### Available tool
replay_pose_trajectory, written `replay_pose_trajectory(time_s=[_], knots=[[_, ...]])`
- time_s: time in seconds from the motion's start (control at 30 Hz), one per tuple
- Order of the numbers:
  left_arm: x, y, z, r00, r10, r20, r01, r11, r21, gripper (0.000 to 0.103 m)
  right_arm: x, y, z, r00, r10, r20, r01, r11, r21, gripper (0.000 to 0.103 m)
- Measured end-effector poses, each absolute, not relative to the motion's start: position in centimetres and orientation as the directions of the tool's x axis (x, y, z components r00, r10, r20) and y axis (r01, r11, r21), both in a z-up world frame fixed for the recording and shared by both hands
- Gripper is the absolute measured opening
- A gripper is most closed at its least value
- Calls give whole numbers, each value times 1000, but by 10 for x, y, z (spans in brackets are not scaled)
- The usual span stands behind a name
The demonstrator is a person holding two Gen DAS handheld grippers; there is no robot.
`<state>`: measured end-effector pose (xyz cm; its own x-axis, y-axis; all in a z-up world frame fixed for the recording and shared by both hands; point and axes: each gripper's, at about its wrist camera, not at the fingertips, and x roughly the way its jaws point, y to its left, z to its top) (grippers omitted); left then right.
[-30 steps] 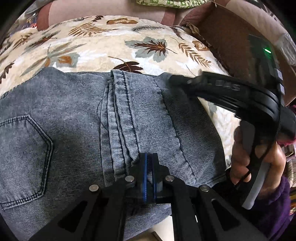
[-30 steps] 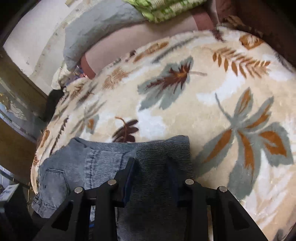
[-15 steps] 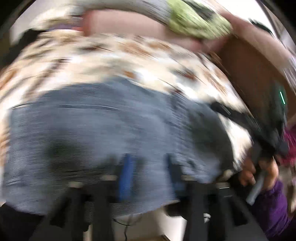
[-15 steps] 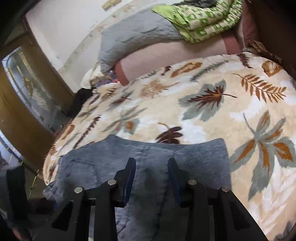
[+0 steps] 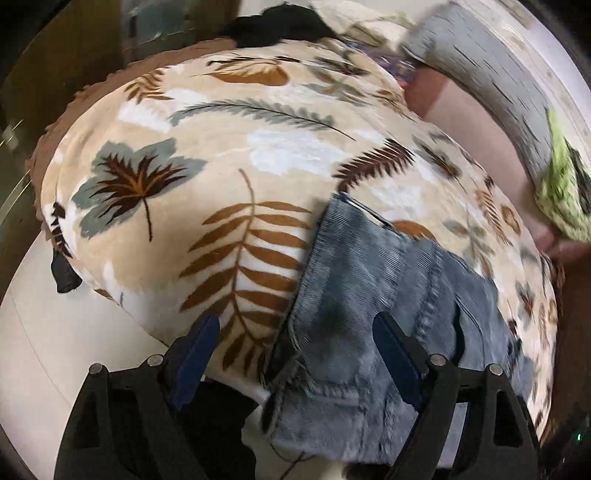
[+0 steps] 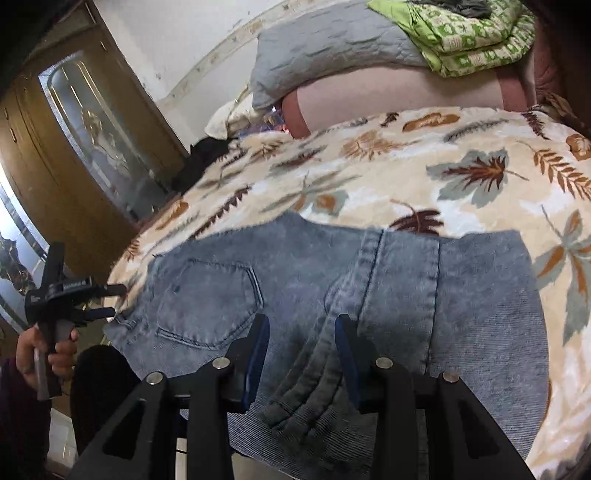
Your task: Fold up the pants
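Your jeans (image 6: 369,295) are lying folded into a compact stack near the front edge of the leaf-print blanket (image 6: 480,177), back pocket (image 6: 207,302) facing up. You are holding the right gripper (image 6: 301,354) above the stack with its jaws apart, gripping nothing. You are holding the left gripper (image 5: 295,354) wide apart at the left edge of the jeans, also gripping nothing. A gray pillow (image 6: 325,48) and green quilt (image 6: 469,33) are sitting behind
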<state>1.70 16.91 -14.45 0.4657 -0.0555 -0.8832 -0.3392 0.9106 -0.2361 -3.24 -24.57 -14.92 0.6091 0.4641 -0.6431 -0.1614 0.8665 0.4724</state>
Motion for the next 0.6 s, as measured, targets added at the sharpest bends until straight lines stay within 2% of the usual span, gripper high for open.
replay_pose_trajectory(time_s=[0.1,0.37,0.6], knots=[[23,164,-155,449,-33,-893,-360,908,-214,85,-30,-247,-153,606,463,-647,-154,866,476,39],[29,159,-189,361,-80,-929,-408,883,-234,85,-24,-237,-155,592,472,-653,-161,864,478,39],[24,154,-187,384,-72,-920,-385,894,-230,86,-22,-222,-155,578,485,-656,-192,862,468,39]])
